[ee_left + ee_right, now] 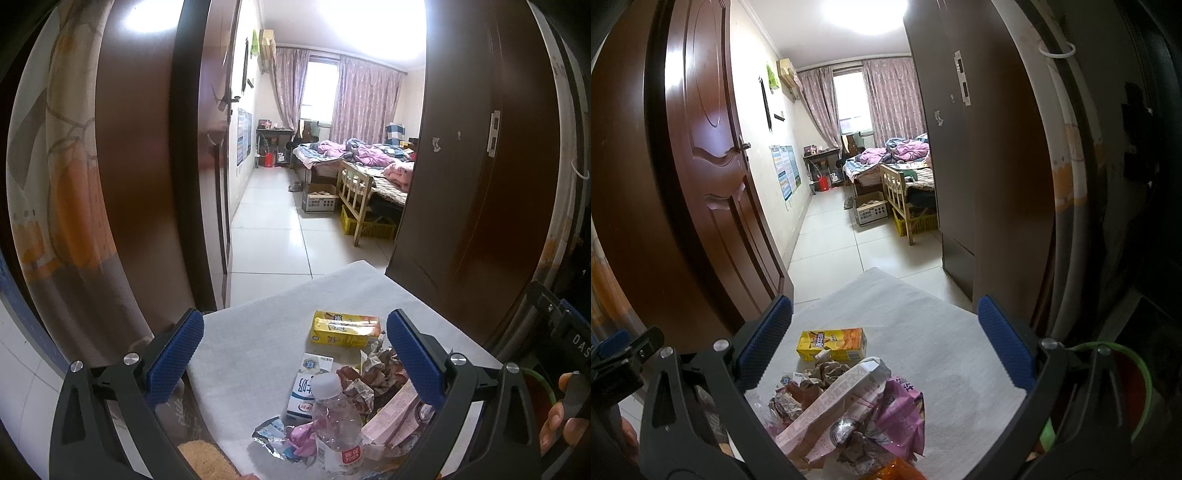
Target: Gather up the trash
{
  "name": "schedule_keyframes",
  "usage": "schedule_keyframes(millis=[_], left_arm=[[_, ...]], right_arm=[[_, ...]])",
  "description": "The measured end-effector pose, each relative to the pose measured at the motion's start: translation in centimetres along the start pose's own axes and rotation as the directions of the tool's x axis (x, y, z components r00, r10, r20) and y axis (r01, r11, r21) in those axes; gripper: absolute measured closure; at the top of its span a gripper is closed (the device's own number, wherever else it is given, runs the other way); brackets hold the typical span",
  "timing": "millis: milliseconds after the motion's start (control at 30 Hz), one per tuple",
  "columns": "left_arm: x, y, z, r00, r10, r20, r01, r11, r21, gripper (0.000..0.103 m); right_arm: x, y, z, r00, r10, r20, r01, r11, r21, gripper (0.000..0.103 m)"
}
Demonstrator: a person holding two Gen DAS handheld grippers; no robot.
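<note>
A pile of trash lies on a small table with a white cloth (258,339). It holds a yellow drink carton (345,328), a white and blue milk carton (304,387), a clear plastic bottle (338,421), crumpled paper (373,373), a long pink box (391,413) and foil wrappers (273,435). My left gripper (295,362) is open and empty, its fingers either side of the pile. In the right wrist view I see the yellow carton (833,344), the pink box (834,402) and a pink bag (905,410). My right gripper (884,343) is open and empty above them.
A dark wooden door (701,184) stands open on the left and a dark wardrobe (990,166) on the right. Beyond the table lie a tiled floor (834,251), a cardboard box (870,210), a yellow crate (369,225) and a bed (354,158).
</note>
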State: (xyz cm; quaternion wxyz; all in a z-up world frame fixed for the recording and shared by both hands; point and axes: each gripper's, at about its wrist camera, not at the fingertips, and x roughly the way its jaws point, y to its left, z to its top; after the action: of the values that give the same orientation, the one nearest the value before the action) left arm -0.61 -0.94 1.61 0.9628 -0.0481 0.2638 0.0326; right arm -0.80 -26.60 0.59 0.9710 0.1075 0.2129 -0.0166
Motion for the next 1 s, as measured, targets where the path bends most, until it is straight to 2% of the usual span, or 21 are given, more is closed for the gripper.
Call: schedule_keyframes(millis=[1000], left_arm=[[0.62,0.09,-0.7,1.0,-0.002,-0.017,0.002,1.0,0.002,0.008]], right_arm=[[0.25,-0.08,-0.35,1.0,0.004,-0.01,-0.004,1.0,0.0,0.003]])
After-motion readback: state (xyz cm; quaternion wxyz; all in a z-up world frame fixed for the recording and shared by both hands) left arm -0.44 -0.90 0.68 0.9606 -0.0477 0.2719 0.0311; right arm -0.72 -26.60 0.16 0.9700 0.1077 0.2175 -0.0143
